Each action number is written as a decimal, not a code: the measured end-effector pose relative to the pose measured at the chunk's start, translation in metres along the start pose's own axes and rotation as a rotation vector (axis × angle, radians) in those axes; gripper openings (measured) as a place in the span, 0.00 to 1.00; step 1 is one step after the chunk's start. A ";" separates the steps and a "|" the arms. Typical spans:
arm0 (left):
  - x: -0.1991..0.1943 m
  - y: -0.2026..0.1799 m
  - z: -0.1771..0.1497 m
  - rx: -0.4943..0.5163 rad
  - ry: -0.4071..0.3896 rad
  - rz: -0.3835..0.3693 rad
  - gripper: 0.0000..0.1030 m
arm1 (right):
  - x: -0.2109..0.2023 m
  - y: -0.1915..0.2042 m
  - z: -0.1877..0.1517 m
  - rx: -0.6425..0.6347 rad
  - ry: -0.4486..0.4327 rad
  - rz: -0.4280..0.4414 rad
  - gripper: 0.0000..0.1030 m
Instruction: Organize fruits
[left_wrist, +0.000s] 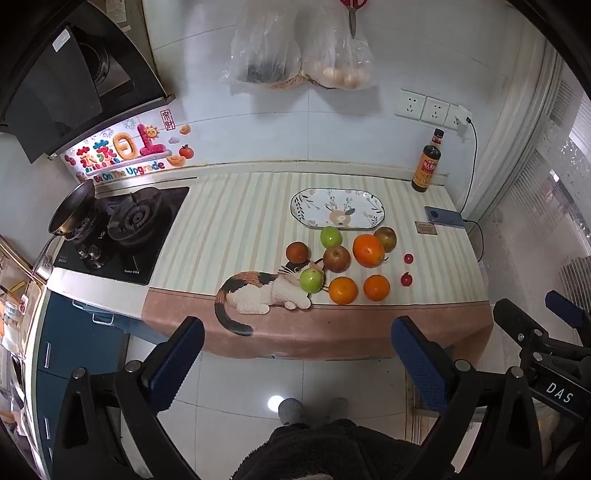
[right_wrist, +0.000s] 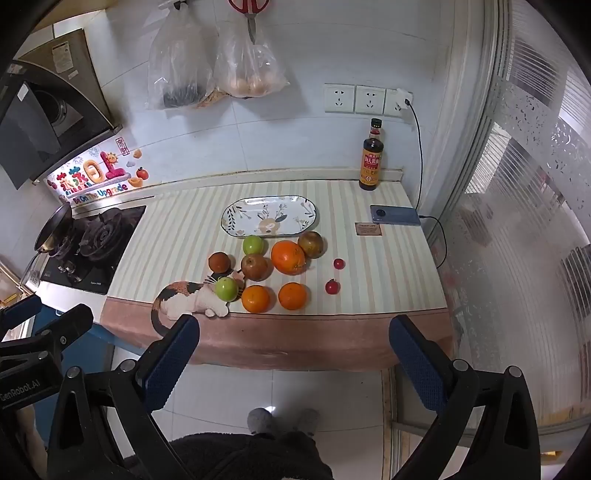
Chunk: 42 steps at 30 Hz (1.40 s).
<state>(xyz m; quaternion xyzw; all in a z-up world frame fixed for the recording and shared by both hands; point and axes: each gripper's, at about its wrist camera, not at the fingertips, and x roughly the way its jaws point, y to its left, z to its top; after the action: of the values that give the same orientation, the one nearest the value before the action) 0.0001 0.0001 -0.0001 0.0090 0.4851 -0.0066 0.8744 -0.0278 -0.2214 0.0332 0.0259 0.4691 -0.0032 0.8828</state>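
We stand at the very start: nothing is sorted yet. The oval white ceramic plate with a leaf and deer pattern (right_wrist: 269, 220) lies empty at the back of the striped cloth-covered counter (right_wrist: 177, 236), and every fruit sits loose on the cloth in front of it.

Nearest the plate are a small green apple (right_wrist: 253, 244), a large orange (right_wrist: 288, 256) and a dull brown-green round fruit (right_wrist: 311, 244); the apple just touches the plate's rim as far as we can tell. Further forward lie a reddish-brown apple (right_wrist: 255, 266), a small dark brown fruit (right_wrist: 219, 261), a second green apple (right_wrist: 226, 288) on the printed cat, and two smaller oranges (right_wrist: 256, 298) side by side. Two tiny red cherry tomatoes (right_wrist: 332, 287) lie apart to the right.

We hold our left gripper (left_wrist: 297, 354) and our right gripper (right_wrist: 295, 354) back over the floor, short of the counter edge, both tilted down toward the fruit. The blue-padded fingers (right_wrist: 171, 354) of each are spread wide with nothing between them.

We judge that the plate is the likely home for the fruit, though the task does not say so. All of it is left to do: ten pieces to pick up, one after another. The round ones may roll when nudged, so we would take the outer pieces first.
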 end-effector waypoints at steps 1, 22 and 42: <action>0.000 0.000 0.000 0.000 -0.002 0.000 1.00 | 0.000 0.000 0.000 -0.001 0.001 -0.003 1.00; 0.000 0.000 0.000 0.002 -0.005 0.000 1.00 | -0.002 -0.002 -0.003 0.002 -0.001 0.007 1.00; -0.002 -0.014 0.003 0.003 -0.003 -0.002 1.00 | -0.003 0.000 -0.001 0.005 -0.005 0.016 1.00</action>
<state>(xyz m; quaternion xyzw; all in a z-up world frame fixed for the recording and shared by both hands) 0.0017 -0.0140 0.0030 0.0099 0.4838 -0.0082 0.8751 -0.0306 -0.2219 0.0350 0.0318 0.4665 0.0024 0.8839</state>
